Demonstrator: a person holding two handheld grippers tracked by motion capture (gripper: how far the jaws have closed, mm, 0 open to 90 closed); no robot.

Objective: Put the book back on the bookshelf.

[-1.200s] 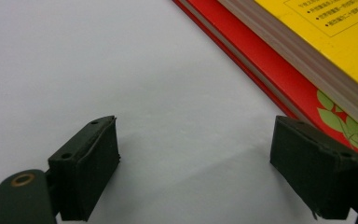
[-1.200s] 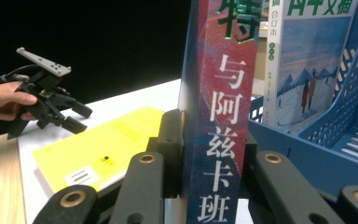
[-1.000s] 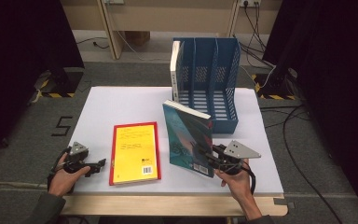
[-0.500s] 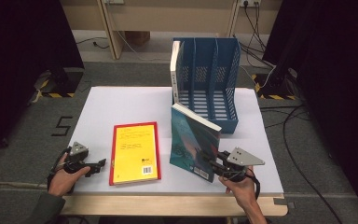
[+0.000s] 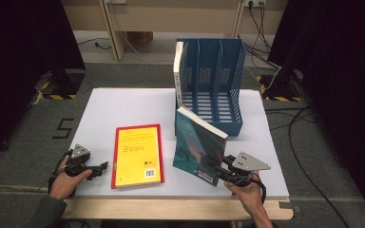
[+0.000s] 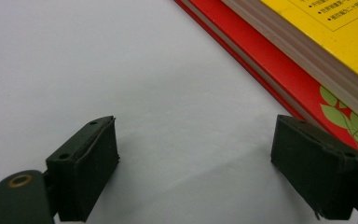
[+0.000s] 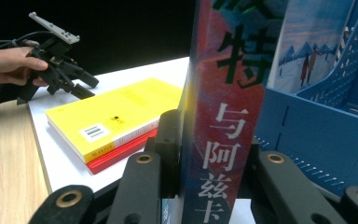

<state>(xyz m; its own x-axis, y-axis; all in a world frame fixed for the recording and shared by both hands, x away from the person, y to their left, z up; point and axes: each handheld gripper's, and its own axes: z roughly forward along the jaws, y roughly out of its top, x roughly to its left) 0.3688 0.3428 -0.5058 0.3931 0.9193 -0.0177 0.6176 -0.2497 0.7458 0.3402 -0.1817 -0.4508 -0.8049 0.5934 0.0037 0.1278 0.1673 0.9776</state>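
Two black jaws of the left gripper [image 6: 196,179] rise from the bottom edge, one at the left and one at the right, with a wide stretch of bare white table [image 6: 98,60] between them. Nothing sits between the pads; they stand apart over the tabletop and cast a soft shadow on it. At the upper right lies a yellow book [image 6: 335,37] with its page edges showing as a grey band, resting on a red book [image 6: 279,74] whose cover carries a small leaf-and-berry print near the right jaw. The right jaw appears to be just beside the red book's edge, though contact cannot be told.
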